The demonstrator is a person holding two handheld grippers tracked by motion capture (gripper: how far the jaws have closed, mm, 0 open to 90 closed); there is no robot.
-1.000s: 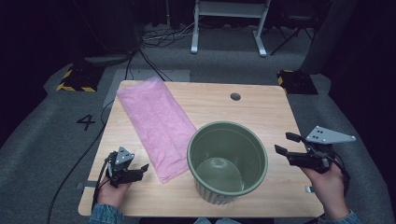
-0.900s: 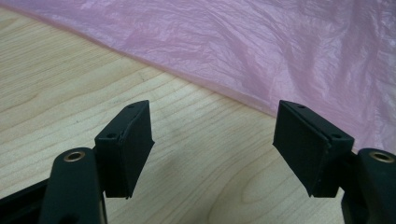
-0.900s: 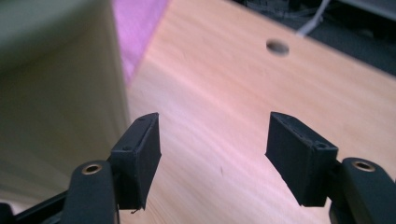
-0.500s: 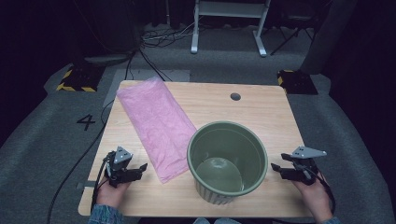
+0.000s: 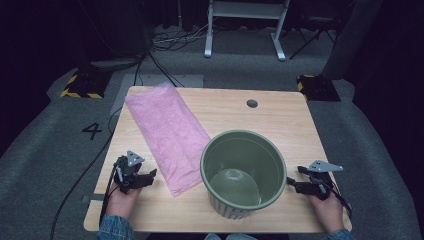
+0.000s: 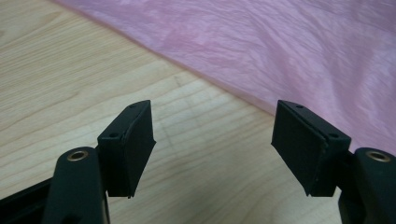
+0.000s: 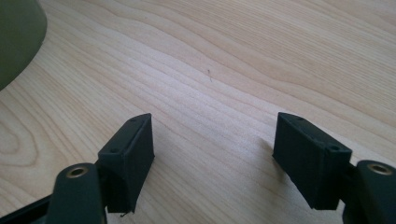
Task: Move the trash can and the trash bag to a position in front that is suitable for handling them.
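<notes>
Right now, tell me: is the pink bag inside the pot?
No, the pink bag lies flat on the table beside the pot.

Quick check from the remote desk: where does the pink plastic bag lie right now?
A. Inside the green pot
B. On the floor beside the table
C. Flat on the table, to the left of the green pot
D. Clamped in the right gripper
C: the high view shows the pink plastic bag spread flat on the table, left of the green pot, and the left gripper has open jaws just short of its edge.
</notes>
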